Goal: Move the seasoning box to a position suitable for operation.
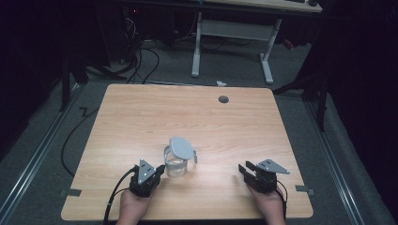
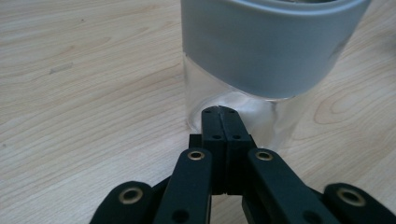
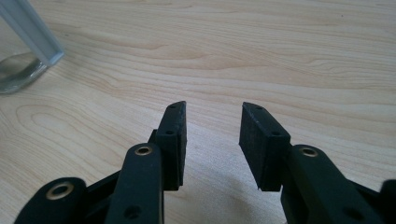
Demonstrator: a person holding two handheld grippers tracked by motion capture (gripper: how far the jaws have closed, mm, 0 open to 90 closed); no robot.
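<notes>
A clear glass jug (image 1: 175, 164) with a grey lid (image 1: 180, 146) stands near the table's front middle. In the left gripper view its grey band (image 2: 261, 46) sits above the clear wall (image 2: 261, 121). My left gripper (image 1: 159, 171) is just left of the jug. It is shut (image 2: 220, 112) with nothing between its jaws, and its tips are at the glass wall. My right gripper (image 1: 245, 168) rests further right, open (image 3: 212, 112) over bare wood. The jug's base (image 3: 18, 70) and pale handle (image 3: 32, 32) show at the upper left of the right gripper view.
The wooden table (image 1: 141, 112) has a round grey grommet (image 1: 223, 99) near its far edge. Beyond the table stand a white desk frame (image 1: 232, 33) and loose cables (image 1: 141, 61) on the dark floor.
</notes>
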